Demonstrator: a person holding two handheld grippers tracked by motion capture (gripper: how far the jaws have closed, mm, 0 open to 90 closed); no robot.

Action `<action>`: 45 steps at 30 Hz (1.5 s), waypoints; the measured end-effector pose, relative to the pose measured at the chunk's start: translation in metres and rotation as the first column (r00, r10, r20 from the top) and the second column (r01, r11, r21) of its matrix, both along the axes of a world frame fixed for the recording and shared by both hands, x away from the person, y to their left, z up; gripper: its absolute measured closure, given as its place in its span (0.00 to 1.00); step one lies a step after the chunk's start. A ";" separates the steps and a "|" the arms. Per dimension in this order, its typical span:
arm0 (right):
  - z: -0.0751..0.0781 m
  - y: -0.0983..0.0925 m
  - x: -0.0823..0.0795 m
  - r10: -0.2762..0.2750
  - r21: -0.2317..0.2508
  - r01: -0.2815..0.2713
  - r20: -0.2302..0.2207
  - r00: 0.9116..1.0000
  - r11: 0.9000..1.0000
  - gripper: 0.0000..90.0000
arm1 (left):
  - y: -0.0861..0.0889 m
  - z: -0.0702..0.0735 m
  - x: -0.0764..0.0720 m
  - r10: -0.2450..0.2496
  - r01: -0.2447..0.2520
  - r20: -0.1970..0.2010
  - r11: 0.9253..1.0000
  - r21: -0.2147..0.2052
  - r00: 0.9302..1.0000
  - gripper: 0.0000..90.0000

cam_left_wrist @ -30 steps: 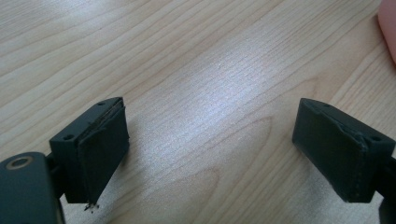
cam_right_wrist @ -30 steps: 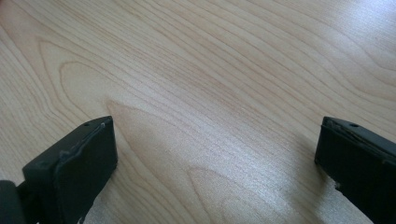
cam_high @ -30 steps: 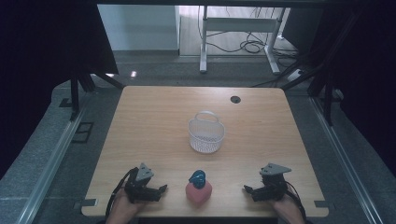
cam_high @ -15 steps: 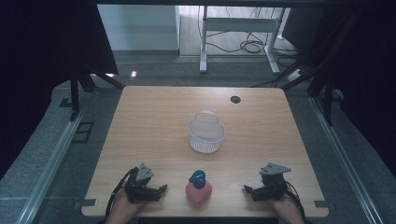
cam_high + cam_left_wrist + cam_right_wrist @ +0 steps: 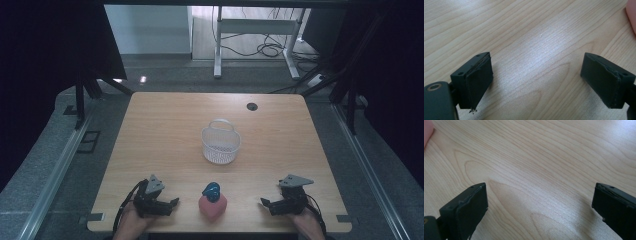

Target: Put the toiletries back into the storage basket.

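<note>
Pink toy with the blue piece on top sat at the table's near edge, between my grippers, untouched. Left gripper and right gripper both rested wide, holding nothing. White basket mid-table looked empty. I judged nothing done yet: grab and drop remained.

Pink heart-shaped object, blue piece on top. White mesh basket. Tabletop light wood grain. Tongs black: left tongs, right tongs.

Left tongs and right tongs rest low, jaws spread.
</note>
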State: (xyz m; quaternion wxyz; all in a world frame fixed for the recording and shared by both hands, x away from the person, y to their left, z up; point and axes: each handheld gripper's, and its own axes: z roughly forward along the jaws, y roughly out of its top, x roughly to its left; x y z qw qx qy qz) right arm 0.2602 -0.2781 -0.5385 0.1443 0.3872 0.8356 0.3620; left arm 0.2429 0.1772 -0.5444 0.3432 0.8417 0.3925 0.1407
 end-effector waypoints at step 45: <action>0.025 0.025 -0.017 0.147 0.079 -0.149 0.028 0.989 0.986 0.00 | 0.000 0.000 0.000 -0.001 0.001 0.000 1.000 0.000 1.000 0.12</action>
